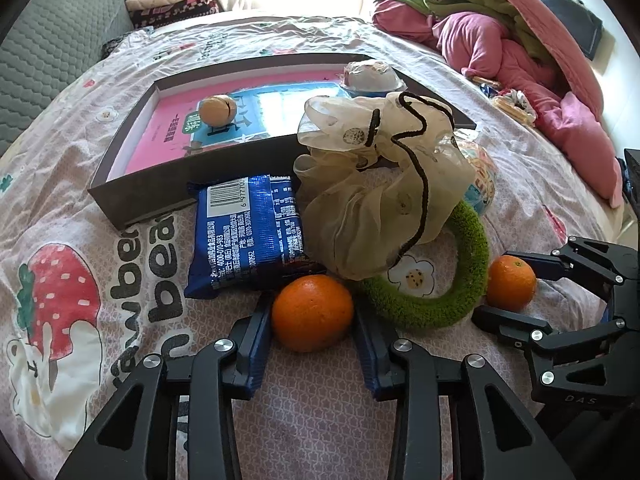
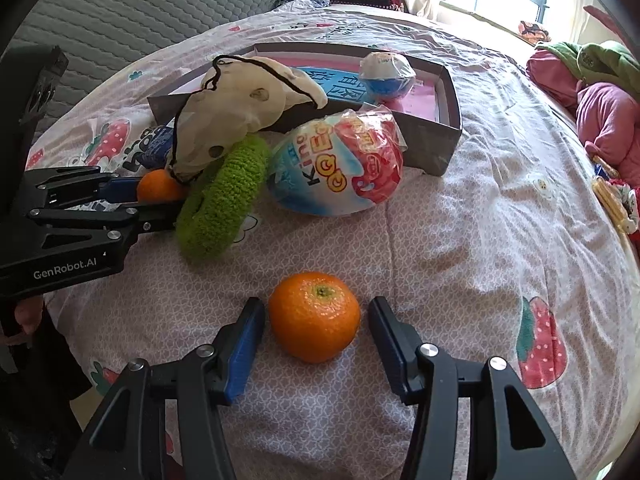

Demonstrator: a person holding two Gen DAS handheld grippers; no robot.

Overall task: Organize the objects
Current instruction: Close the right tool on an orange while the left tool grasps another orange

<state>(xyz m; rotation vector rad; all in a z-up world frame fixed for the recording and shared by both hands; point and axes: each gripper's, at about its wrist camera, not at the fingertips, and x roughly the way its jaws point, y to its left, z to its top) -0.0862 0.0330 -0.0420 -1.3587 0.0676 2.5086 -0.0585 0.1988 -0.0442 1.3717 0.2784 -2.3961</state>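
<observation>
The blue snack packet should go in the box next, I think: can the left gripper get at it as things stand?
Probably not directly: the left gripper is closed around an orange lying right in front of the blue snack packet, and the cream scrunchie overlaps its right edge.

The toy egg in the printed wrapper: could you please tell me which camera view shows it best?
The right wrist view: the toy egg lies whole, its printed wrapper facing the lens. In the left wrist view only an edge shows behind the cream scrunchie.

Two oranges (image 1: 312, 312) (image 1: 511, 283), two scrunchies (image 1: 380, 184) (image 1: 460, 280) (one cream, one green), one blue packet (image 1: 248, 236), one tray (image 1: 140, 196), one toy egg (image 2: 336, 164)
</observation>
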